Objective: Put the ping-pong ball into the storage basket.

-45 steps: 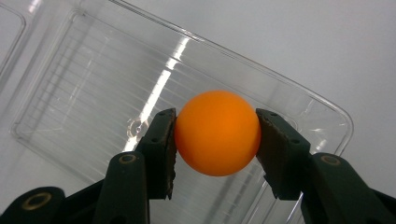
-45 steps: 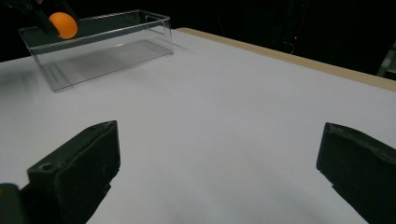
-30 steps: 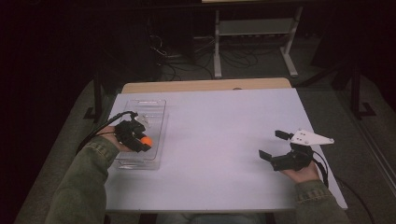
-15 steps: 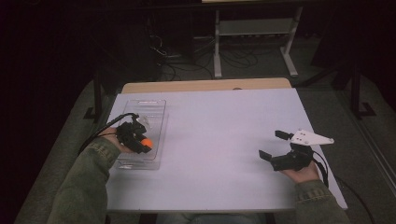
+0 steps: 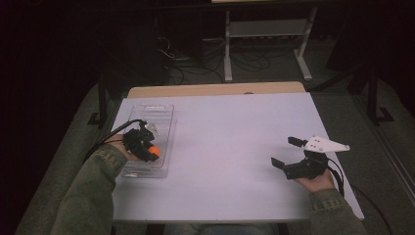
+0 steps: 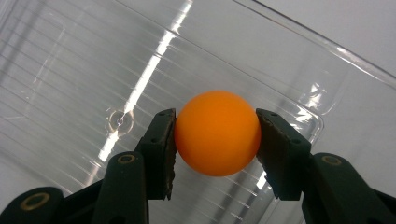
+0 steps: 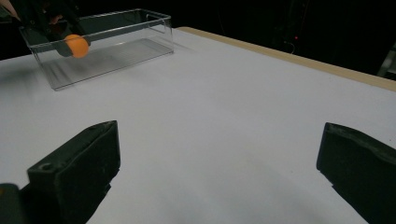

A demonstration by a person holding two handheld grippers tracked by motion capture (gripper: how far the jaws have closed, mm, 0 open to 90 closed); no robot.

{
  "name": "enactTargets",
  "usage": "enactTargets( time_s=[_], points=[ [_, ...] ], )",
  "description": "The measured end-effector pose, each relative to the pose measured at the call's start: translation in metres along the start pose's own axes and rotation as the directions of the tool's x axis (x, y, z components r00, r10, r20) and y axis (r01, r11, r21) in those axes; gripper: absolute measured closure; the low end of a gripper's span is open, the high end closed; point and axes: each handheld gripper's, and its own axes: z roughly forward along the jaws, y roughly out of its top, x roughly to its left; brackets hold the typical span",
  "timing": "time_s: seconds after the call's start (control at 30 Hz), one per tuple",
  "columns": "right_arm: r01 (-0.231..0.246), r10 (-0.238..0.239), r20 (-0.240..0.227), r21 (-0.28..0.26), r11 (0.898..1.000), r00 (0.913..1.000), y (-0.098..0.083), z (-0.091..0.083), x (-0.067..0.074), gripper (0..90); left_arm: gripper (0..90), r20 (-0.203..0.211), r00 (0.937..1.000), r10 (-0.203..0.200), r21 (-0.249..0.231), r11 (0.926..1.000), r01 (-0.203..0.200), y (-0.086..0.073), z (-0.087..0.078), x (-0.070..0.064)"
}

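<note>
your white table (image 5: 230,147), clear bin (image 5: 157,113) at its left, long axis running away from you, your right gripper (image 5: 289,152) wide apart near the right edge, your left gripper (image 6: 215,135) clamping the orange ball (image 6: 217,133) over the bin

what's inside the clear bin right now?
An orange ball, clamped by the left tool over the ribbed floor of the bin. Nothing else shows in it; the hand covers part of the near end.
</note>
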Motion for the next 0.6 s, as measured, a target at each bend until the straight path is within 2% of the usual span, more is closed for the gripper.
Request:
enactTargets(
  time_s=[0.2, 0.6],
  points=[
    [0.001, -0.001, 0.0, 0.002, 1.0, 1.0, 0.0, 0.0, 0.0, 0.0, 44.4, -0.002, 0.9999, -0.014, -0.005, 0.9999, 0.014, 0.0, -0.003, 0.001],
    [0.0, 0.0, 0.001, -0.001, 1.0, 1.0, 0.0, 0.0, 0.0, 0.0, 31.8, -0.037, 0.9981, -0.05, -0.035, 0.9982, 0.049, -0.001, -0.011, 0.003]
  ],
)
